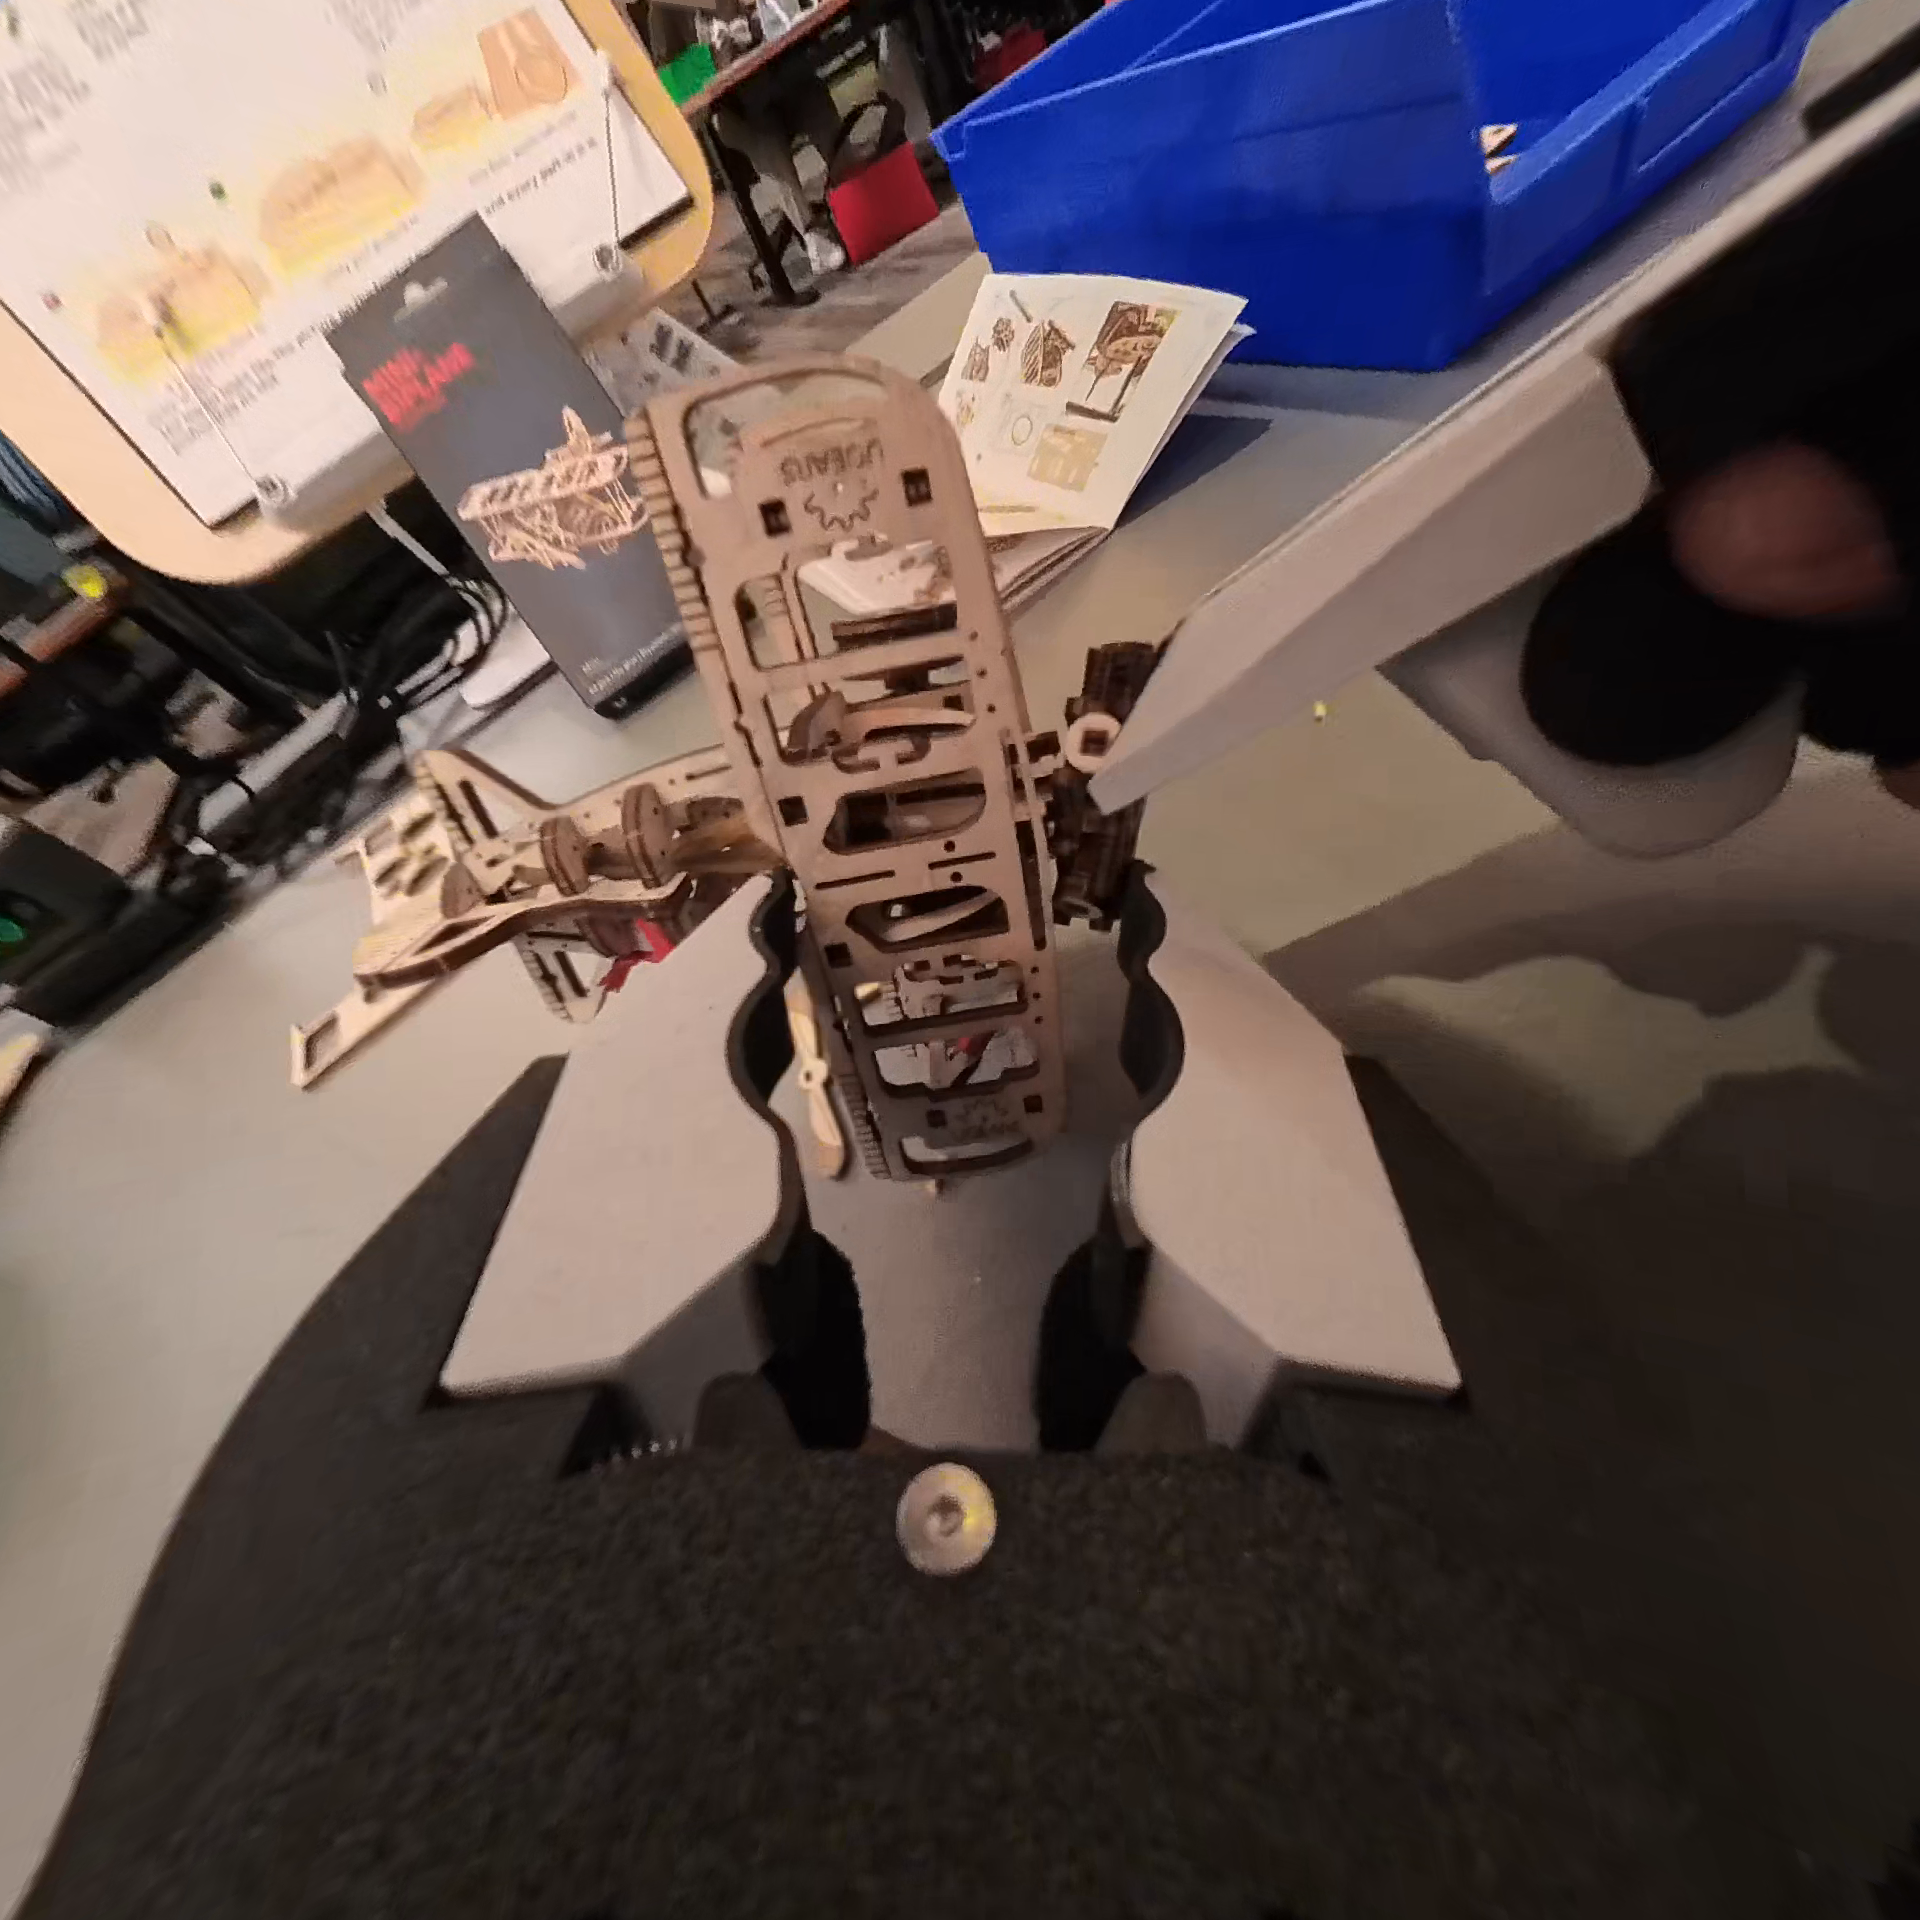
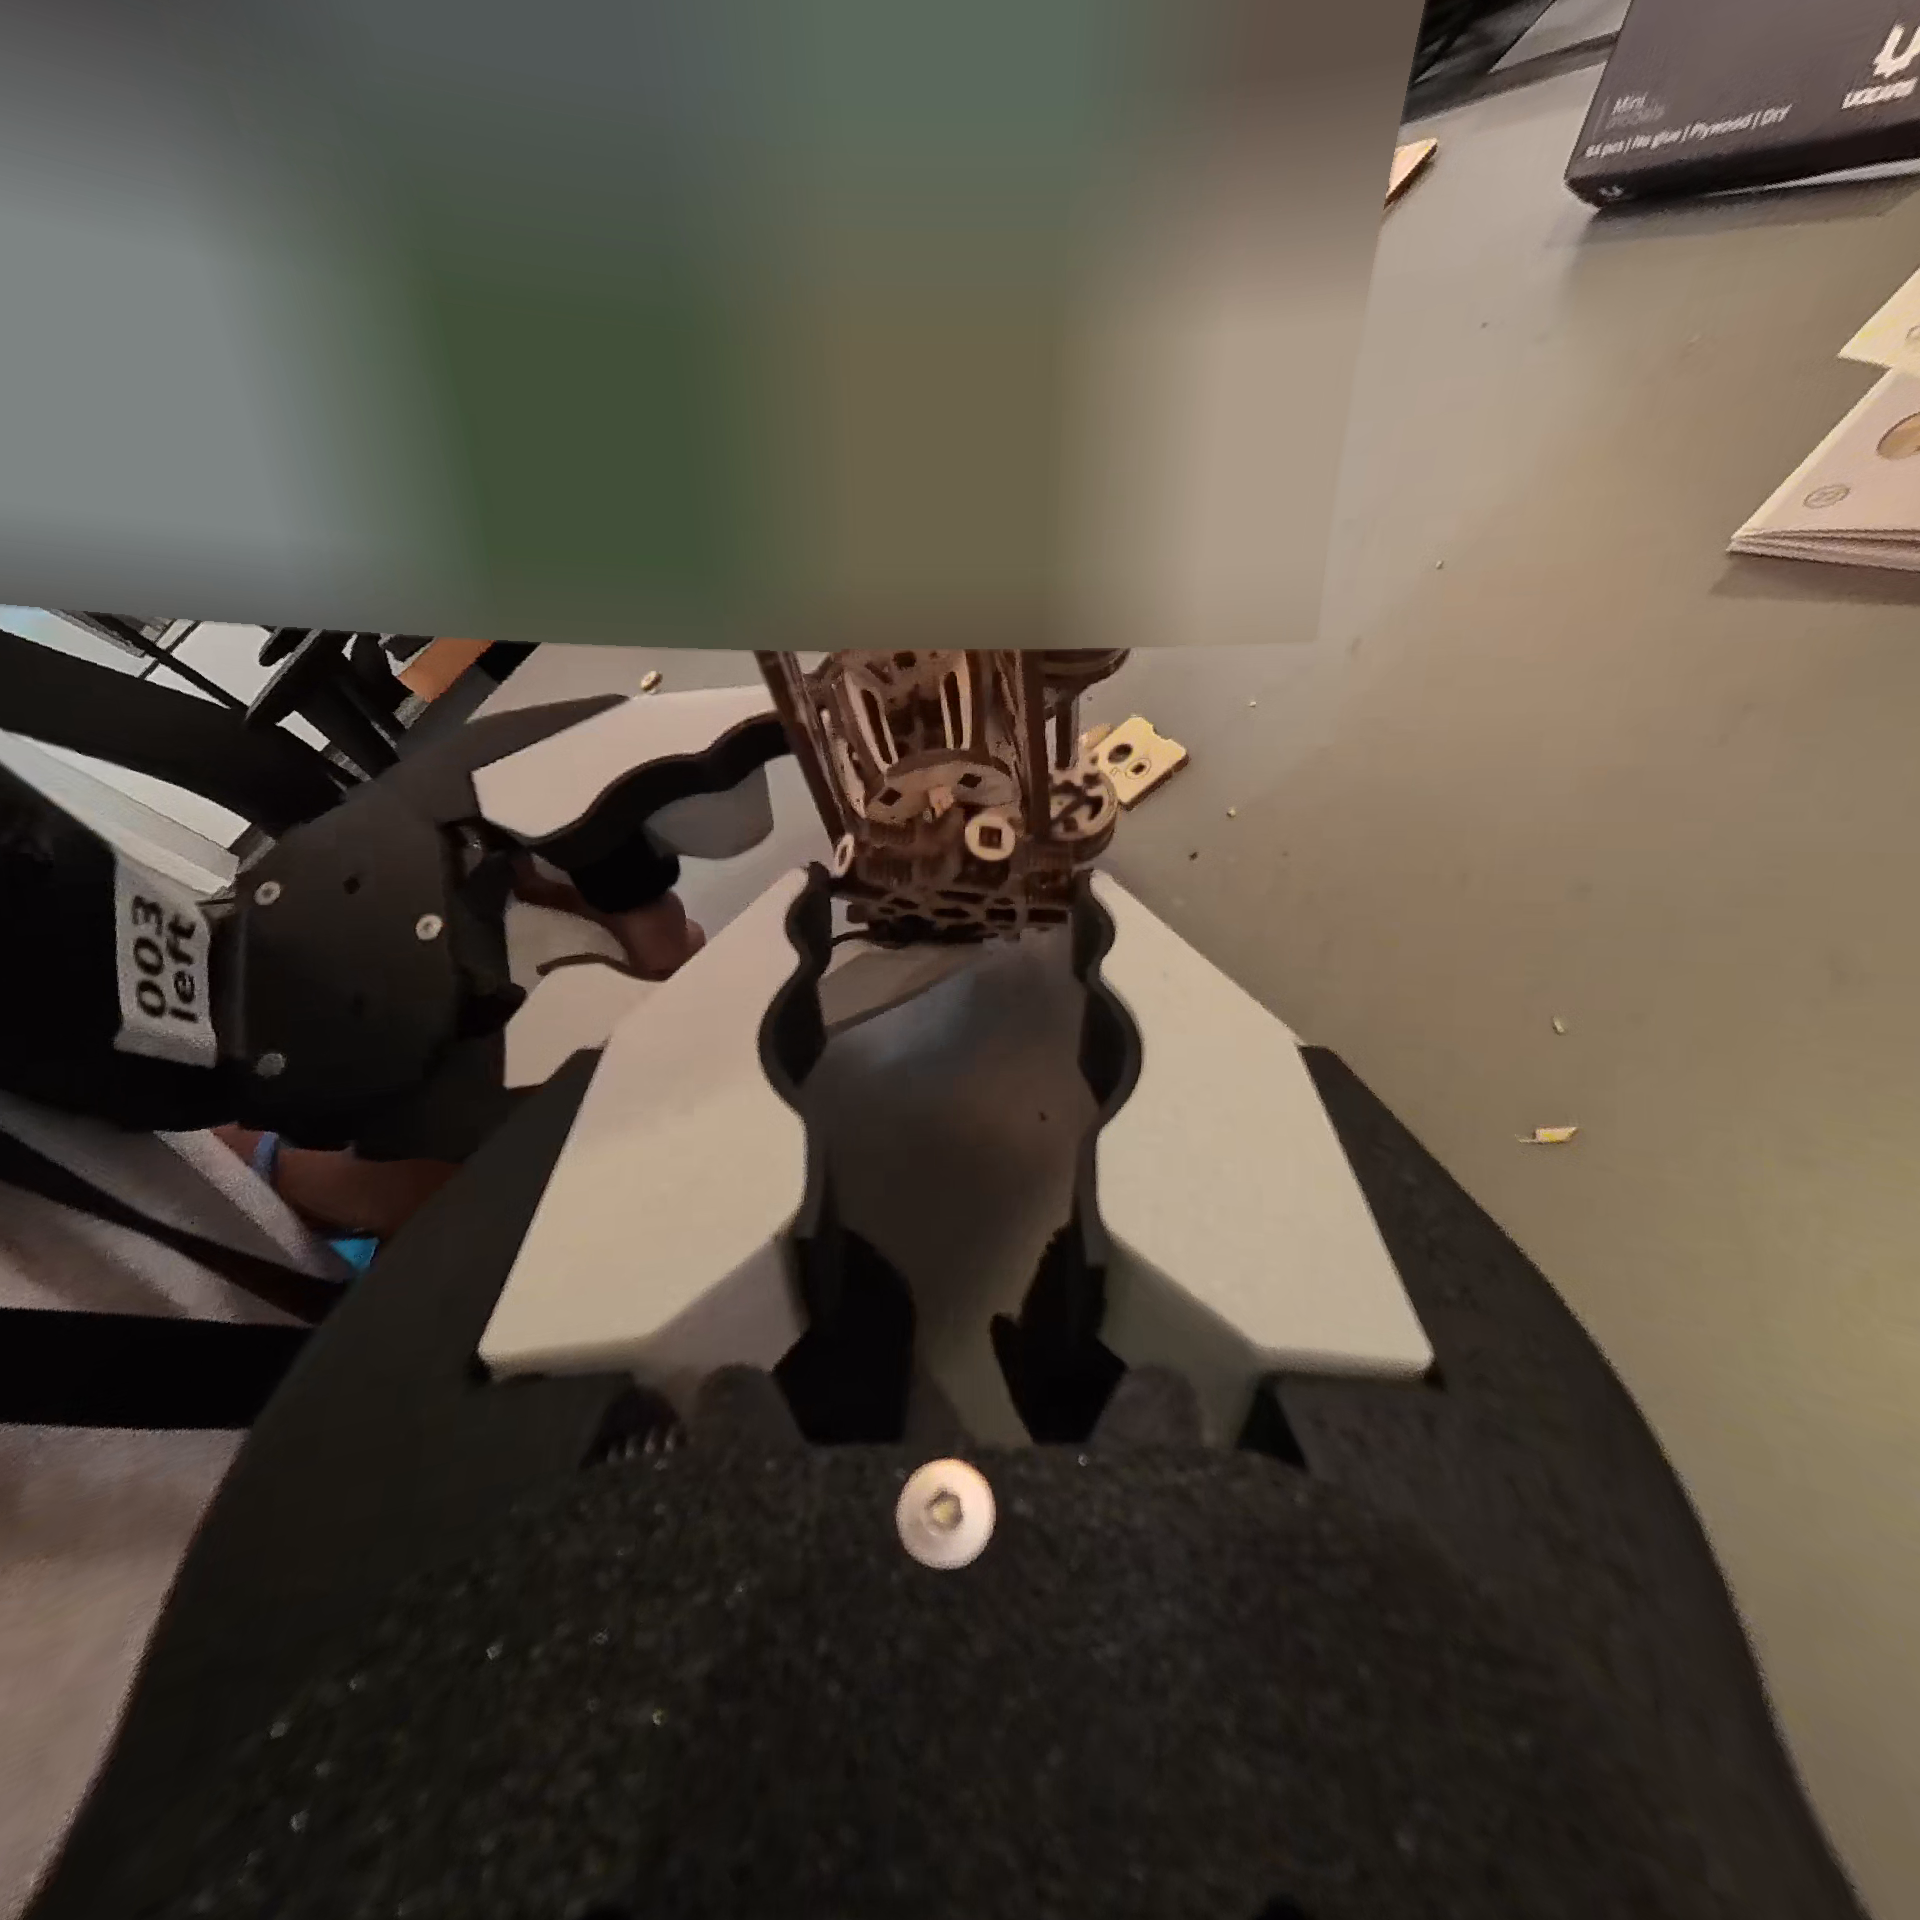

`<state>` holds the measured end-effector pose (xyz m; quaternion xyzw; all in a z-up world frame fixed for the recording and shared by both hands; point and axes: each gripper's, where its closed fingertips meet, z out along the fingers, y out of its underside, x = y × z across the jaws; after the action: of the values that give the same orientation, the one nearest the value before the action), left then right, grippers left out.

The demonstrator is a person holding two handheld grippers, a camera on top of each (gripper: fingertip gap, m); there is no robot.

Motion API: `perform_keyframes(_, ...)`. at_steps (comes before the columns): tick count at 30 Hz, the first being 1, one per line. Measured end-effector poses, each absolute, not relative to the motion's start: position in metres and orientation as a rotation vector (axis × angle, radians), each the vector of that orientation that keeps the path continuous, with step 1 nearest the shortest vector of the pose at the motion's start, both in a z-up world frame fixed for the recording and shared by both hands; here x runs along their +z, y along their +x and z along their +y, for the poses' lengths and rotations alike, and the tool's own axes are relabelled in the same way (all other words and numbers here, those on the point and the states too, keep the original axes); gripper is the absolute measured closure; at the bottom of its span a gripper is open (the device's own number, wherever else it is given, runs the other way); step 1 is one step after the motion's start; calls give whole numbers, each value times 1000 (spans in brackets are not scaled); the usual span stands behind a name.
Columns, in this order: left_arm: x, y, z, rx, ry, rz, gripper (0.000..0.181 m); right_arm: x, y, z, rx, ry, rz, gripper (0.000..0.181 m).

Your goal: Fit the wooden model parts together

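Observation:
A wooden biplane model stands upright between my left gripper's fingers [image 1: 951, 997]. Its slotted wing panel [image 1: 862, 644] faces the camera, and its tail [image 1: 540, 831] points left. A small pale propeller piece [image 1: 821, 1091] sits by the left pad. My left gripper is shut on the model. A grey finger [image 1: 1351, 623] of my right gripper comes in from the right and touches the model's engine end [image 1: 1091, 790]. In the right wrist view my right gripper [image 2: 951, 894] is shut on that engine end [image 2: 956, 831]. The left gripper's body [image 2: 364, 935] shows at left.
A blue bin [image 1: 1351, 187] stands at the back right, an open instruction booklet [image 1: 1081, 416] before it, and a black kit box [image 1: 499, 468] at the back. Punched wooden sheets [image 1: 343, 1029] lie to the left. A loose wooden piece [image 2: 1143, 758] and small scraps lie on the grey table [image 2: 1558, 831].

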<state>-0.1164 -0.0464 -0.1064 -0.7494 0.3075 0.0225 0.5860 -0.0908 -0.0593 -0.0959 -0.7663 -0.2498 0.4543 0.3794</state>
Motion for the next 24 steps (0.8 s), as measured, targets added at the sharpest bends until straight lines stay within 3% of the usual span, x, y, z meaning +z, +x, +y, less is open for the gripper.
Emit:
perform_keyframes(9, -114, -134, -37, 281, -1524, 1102, 121, -84, -74, -55, 1365, -1877, -707, 135)
perform_keyframes(12, -124, -132, -42, 374, -1337, 1343, 122, -77, -59, -43, 1285, -1836, -865, 148)
perform_keyframes(20, -123, -119, -47, 521, -1017, 1619, 122, -67, -87, -38, 1319, -1783, -1134, 130)
perform_keyframes(24, -124, -112, -55, 579, -951, 1662, 122, -82, -103, -46, 1160, -1803, -1317, 136)
